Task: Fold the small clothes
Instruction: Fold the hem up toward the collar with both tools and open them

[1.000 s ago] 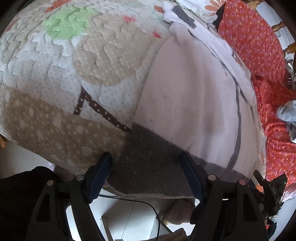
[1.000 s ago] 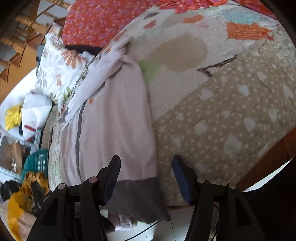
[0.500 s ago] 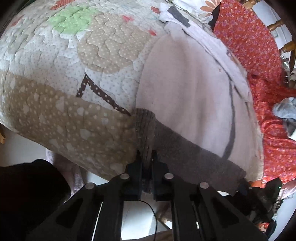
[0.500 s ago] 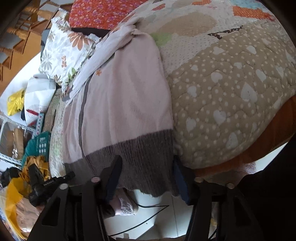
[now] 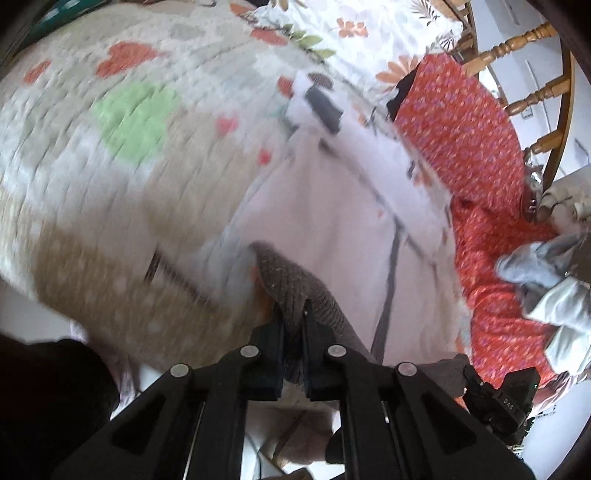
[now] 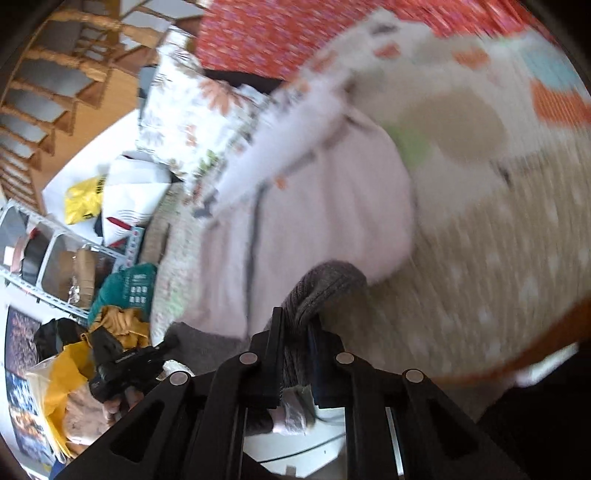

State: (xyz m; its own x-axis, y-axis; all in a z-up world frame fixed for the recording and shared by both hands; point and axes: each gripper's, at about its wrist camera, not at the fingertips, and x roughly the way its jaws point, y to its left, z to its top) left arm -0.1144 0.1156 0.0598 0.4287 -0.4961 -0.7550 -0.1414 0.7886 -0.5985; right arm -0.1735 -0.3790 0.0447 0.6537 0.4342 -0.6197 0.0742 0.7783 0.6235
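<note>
Both tongs, left (image 5: 293,314) and right (image 6: 295,325), pinch the sweater's (image 5: 332,221) grey hem.

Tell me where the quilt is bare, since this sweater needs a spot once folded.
Bare patchwork quilt stretches beside the pink sweater, on the side away from the red cloth. The other side is crowded: floral pillow, red cloth and a grey-white clothes heap.
</note>
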